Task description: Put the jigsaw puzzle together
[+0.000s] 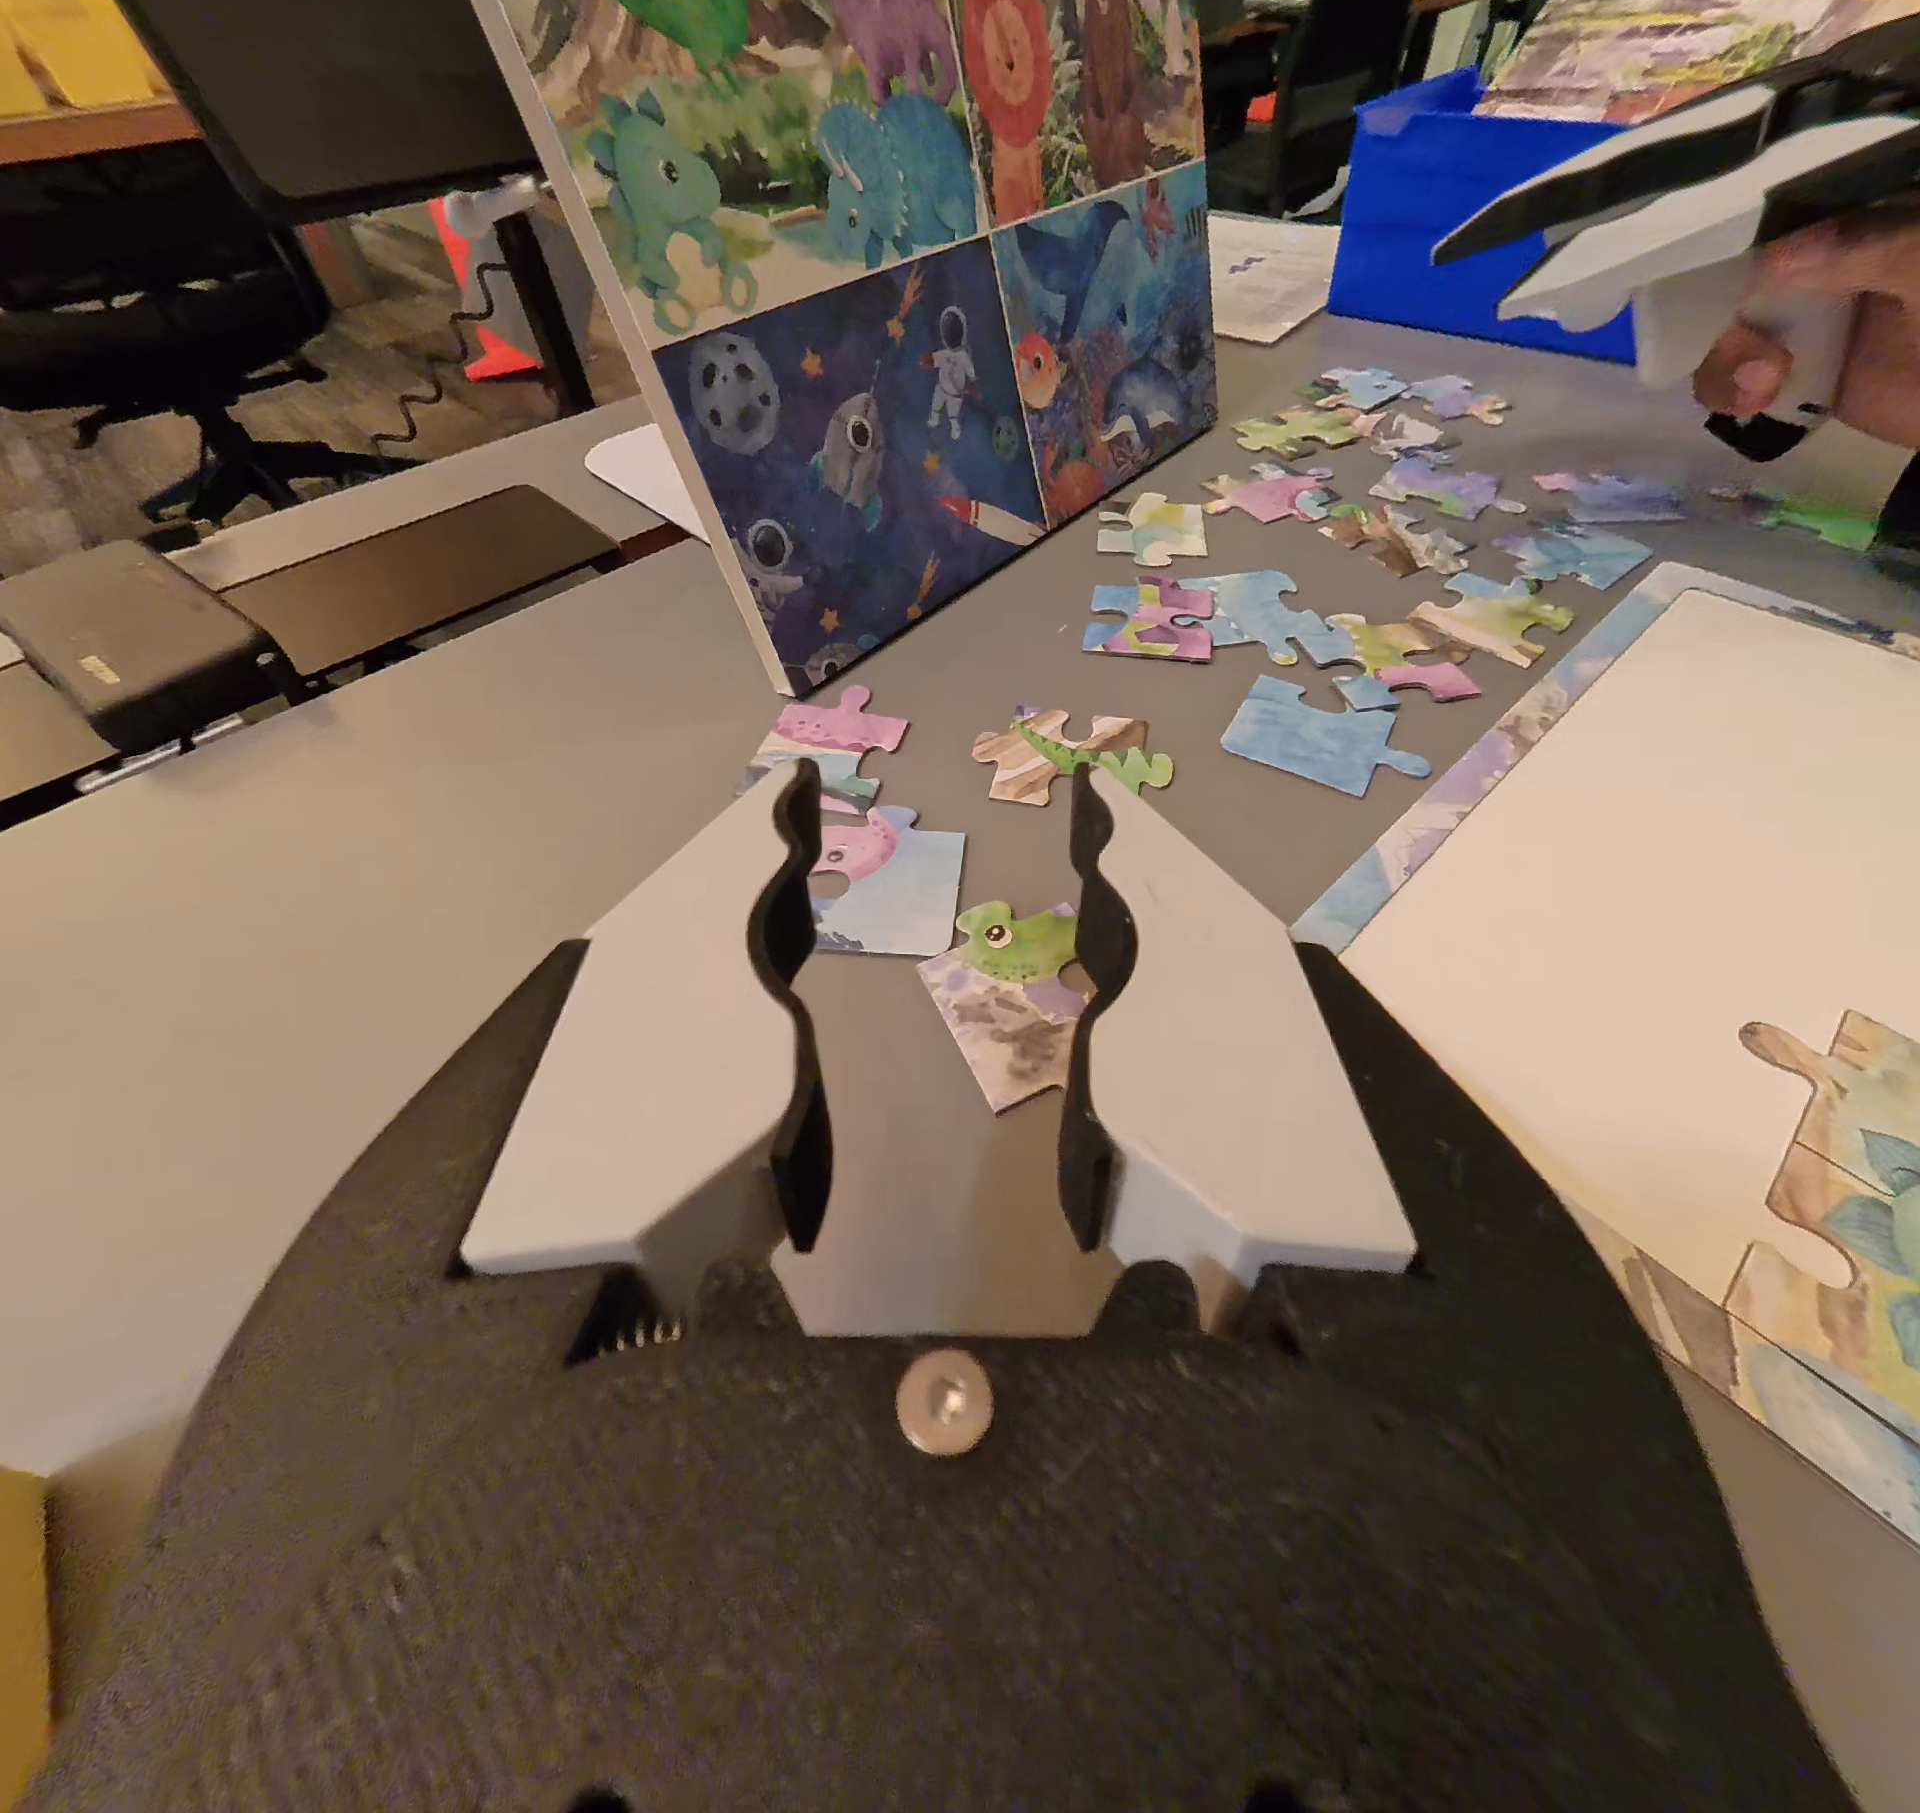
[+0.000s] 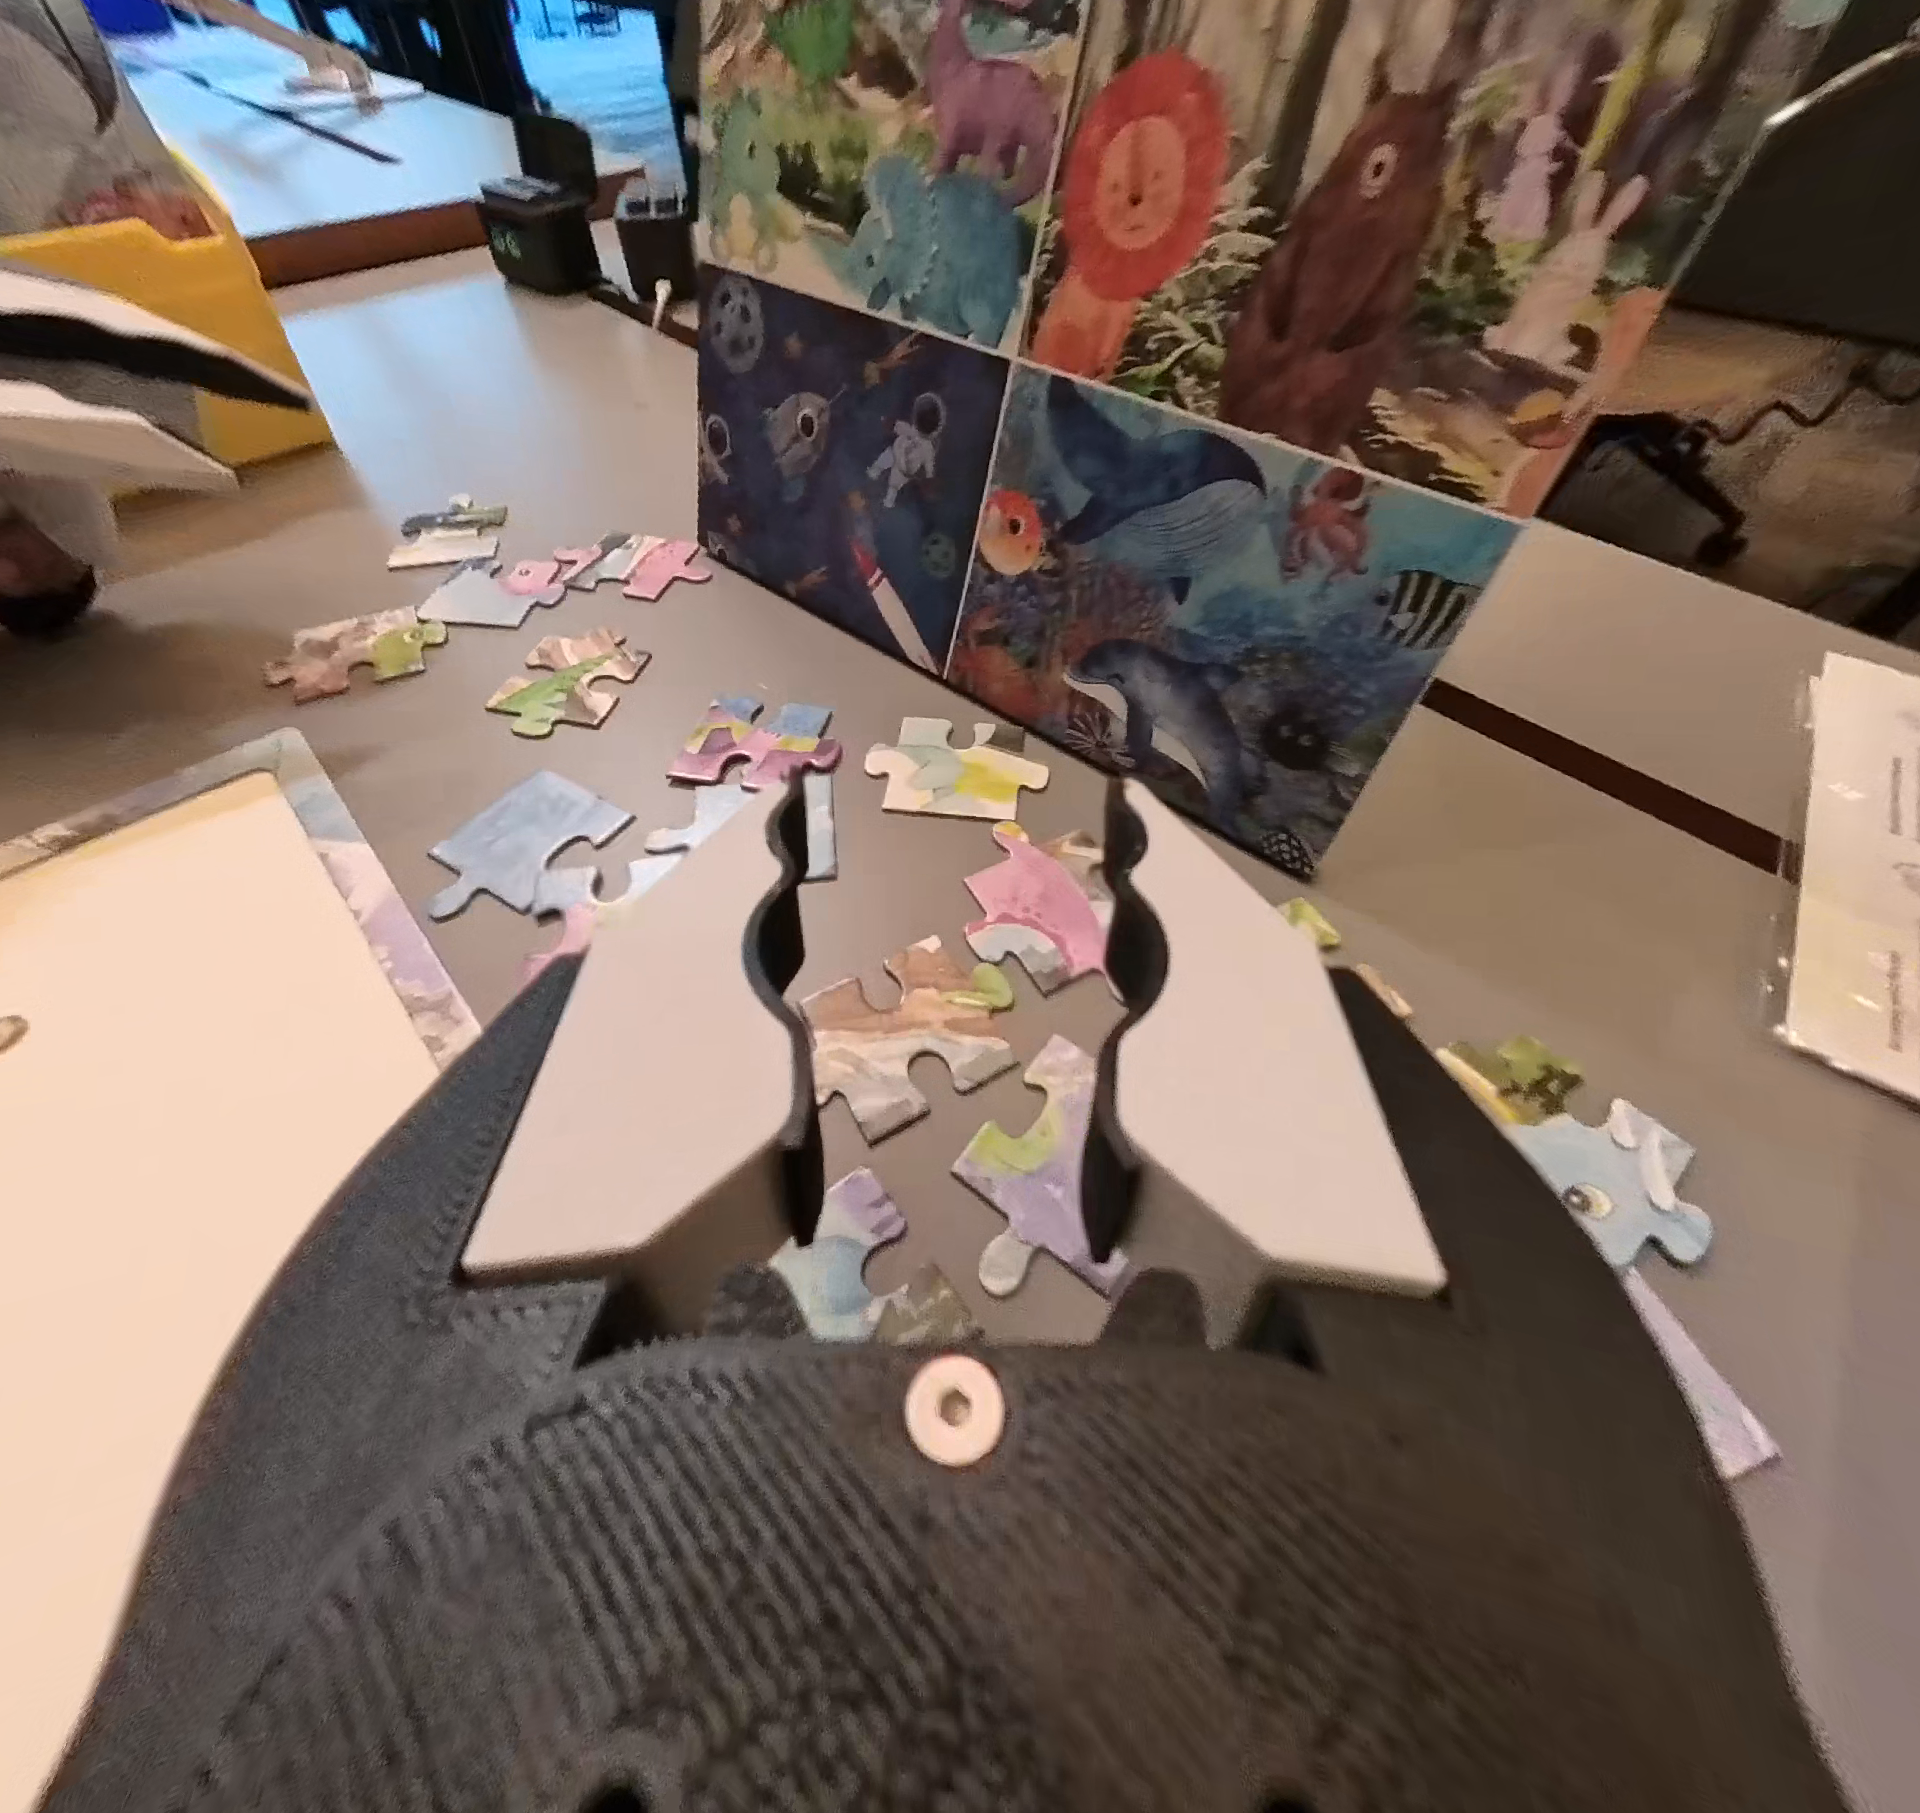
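Left gripper [image 1: 940, 776] jaws parted, empty, above green-dinosaur piece [image 1: 1013, 1005]; right gripper [image 2: 956, 797] jaws parted, empty, above loose pieces [image 2: 904, 1046] on table [image 2: 499, 392].

Gripper body: black ridged rough plastic left gripper [image 1: 940, 797]
Pieces: matt printed cardboard jigsaw pieces [image 2: 902, 1046]
Table: smooth matt grey table [image 1: 312, 932]

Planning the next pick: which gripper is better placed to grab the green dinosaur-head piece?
Left. The left gripper is open right over the green piece; the right gripper hovers over other pieces.
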